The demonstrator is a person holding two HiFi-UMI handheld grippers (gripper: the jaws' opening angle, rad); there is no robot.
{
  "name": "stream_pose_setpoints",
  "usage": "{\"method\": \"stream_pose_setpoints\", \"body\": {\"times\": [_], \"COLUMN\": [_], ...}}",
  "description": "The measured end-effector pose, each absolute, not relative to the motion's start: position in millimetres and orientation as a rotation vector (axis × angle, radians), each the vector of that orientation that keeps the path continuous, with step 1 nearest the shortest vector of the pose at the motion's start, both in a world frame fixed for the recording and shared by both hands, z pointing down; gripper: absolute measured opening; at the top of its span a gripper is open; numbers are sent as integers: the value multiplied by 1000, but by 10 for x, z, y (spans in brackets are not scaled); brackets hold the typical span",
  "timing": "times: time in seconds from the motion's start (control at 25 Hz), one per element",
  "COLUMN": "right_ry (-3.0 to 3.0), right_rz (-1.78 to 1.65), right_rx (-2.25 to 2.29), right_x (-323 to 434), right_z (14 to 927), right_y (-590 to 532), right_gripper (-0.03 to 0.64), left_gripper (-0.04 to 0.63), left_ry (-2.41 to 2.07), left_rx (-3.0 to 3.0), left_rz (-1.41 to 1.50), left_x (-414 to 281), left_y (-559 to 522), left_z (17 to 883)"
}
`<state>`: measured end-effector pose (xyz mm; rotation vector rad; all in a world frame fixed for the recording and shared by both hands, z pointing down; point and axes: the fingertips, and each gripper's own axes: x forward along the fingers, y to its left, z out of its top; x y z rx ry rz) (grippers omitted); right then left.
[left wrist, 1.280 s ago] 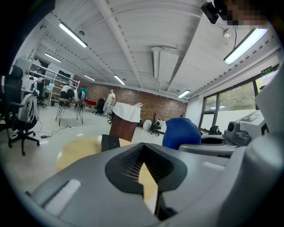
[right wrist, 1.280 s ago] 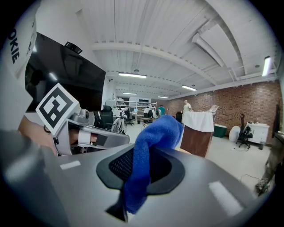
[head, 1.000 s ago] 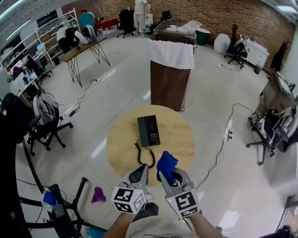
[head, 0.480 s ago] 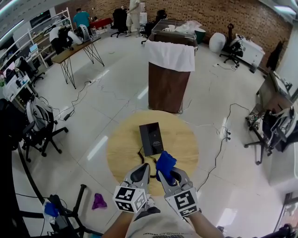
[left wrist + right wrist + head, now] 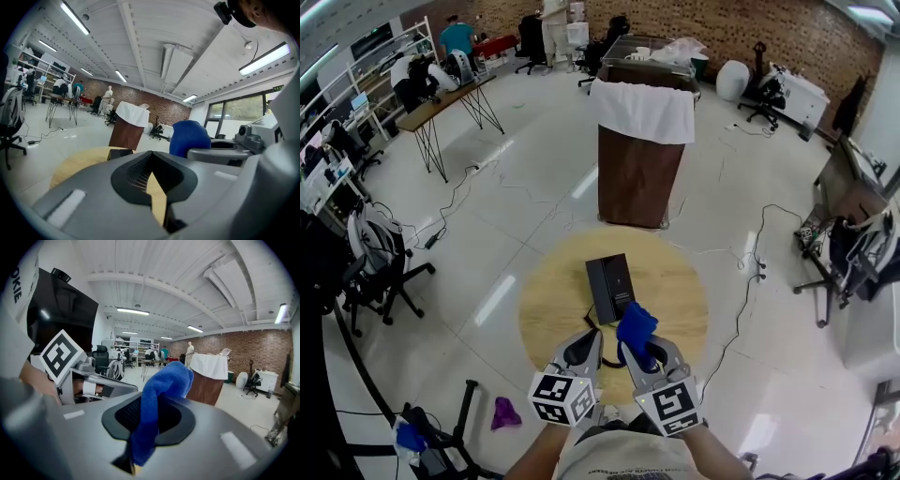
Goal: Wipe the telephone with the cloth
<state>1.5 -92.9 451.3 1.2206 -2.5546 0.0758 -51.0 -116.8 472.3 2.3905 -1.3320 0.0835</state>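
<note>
A black telephone (image 5: 611, 286) lies flat on the round wooden table (image 5: 675, 309), its dark cord (image 5: 598, 330) trailing toward the near edge. Both grippers hover side by side over that near edge, just short of the phone. My left gripper (image 5: 583, 343) is shut with nothing in it. In the left gripper view its jaws (image 5: 150, 157) meet, and the telephone (image 5: 119, 152) lies ahead. My right gripper (image 5: 641, 351) is shut on a blue cloth (image 5: 636, 326). In the right gripper view this cloth (image 5: 159, 390) bunches up between the jaws of the gripper (image 5: 152, 416).
A brown pedestal draped with a white cloth (image 5: 645, 111) stands just beyond the table. Cables (image 5: 750, 272) run across the floor at the right. An office chair (image 5: 380, 258) stands at the left, a purple rag (image 5: 503, 412) lies on the floor, and people sit at far desks.
Both grippers have moved forward together, closer to the telephone and further over the table's near edge. The blue cloth stays gripped in the right one.
</note>
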Motion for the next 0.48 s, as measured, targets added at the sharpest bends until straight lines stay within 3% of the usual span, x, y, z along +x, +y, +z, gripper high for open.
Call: {"method": "stream_pose_setpoints", "body": {"times": [0.48], "right_ry": [-2555], "right_rz": [88], "right_rx": [1212], "right_x": [50], "right_z": [4570], "right_y": [-1231], "right_gripper": [61], "left_gripper": [0], "left_ry": [-1250], "left_rx": [2336], "left_rz": [107], "left_x": [-506], "left_y": [-1579], "left_z": [5004]}}
